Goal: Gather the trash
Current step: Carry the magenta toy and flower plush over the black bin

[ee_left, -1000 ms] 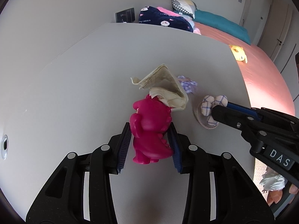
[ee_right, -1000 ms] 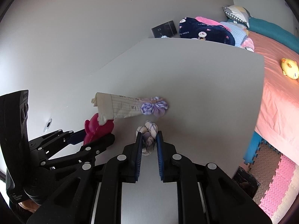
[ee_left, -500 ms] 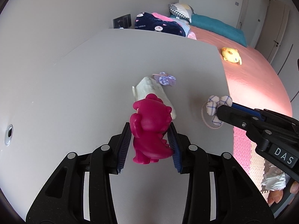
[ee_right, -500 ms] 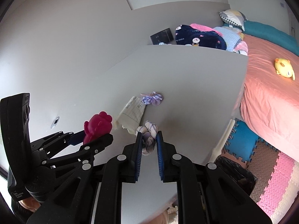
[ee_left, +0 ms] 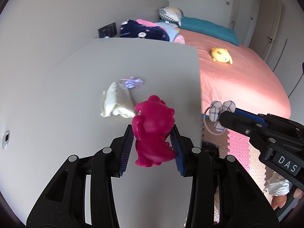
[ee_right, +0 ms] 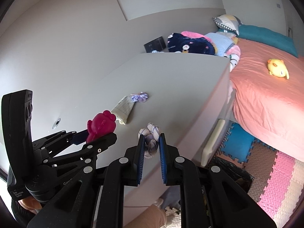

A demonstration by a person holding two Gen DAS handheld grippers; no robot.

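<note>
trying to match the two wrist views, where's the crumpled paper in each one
Left wrist: crumpled paper lies left of centre on the table, just beyond the pink toy.
Right wrist: crumpled paper lies left of centre, past the same toy.
Shared landmark: the purple scrunchie at its far end.

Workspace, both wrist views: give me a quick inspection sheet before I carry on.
Surface: grey table, bare apart from two items.
Job's things: crumpled paper lying flat on the table; purple scrunchie just past it, blurred.
Clutter: yellow plush on the pink bed; folded blankets at the table's far end.
Grippers: left tool shut on magenta dinosaur toy; right tool shut on checked hair tie, seen beyond the table edge in the left view.
Cables: nothing seen.
Surroundings: foam floor mats; dark bin below the table edge; door.
</note>
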